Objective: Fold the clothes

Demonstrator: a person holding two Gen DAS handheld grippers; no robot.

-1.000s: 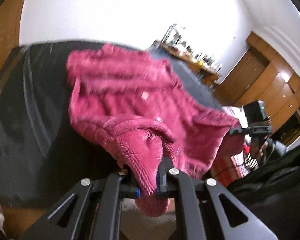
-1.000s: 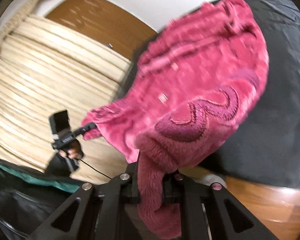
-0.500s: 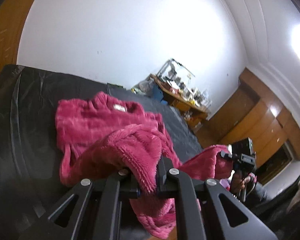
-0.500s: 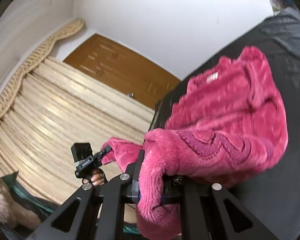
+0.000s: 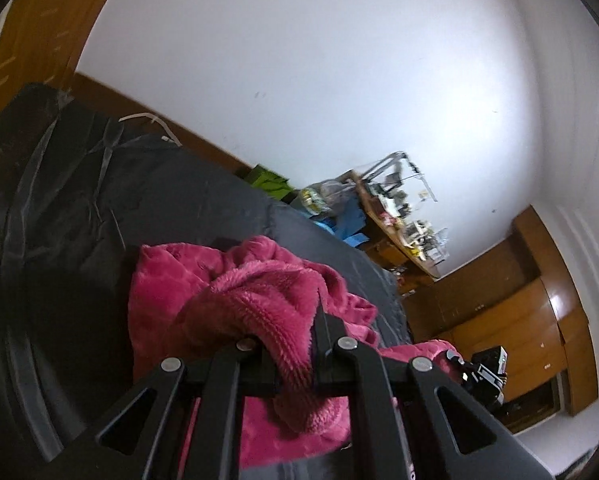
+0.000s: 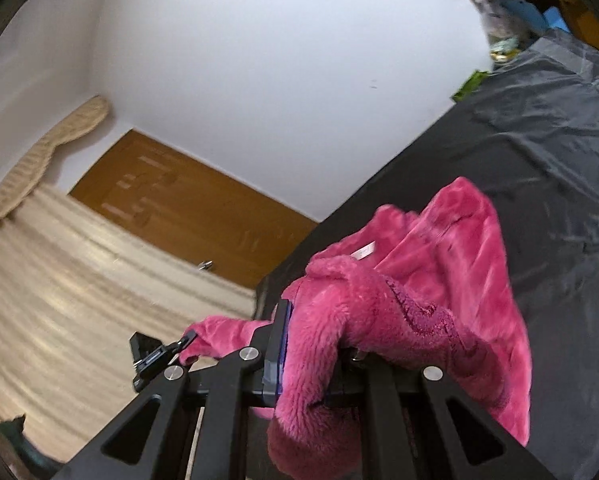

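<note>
left gripper [image 5: 295, 360]: clamped on pink fleece garment [image 5: 227, 300], lower centre | right gripper [image 6: 307, 360]: clamped on same garment | two corners carried over black bed cover [image 5: 79, 220], likely to fold it

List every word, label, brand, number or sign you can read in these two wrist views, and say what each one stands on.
No text is readable in either view.
White sewn-in tag on the pink fleece garment: too blurred and small to read.
Items on the cluttered wooden desk: too small to read.
Other gripper's camera block: markings not legible.
</note>
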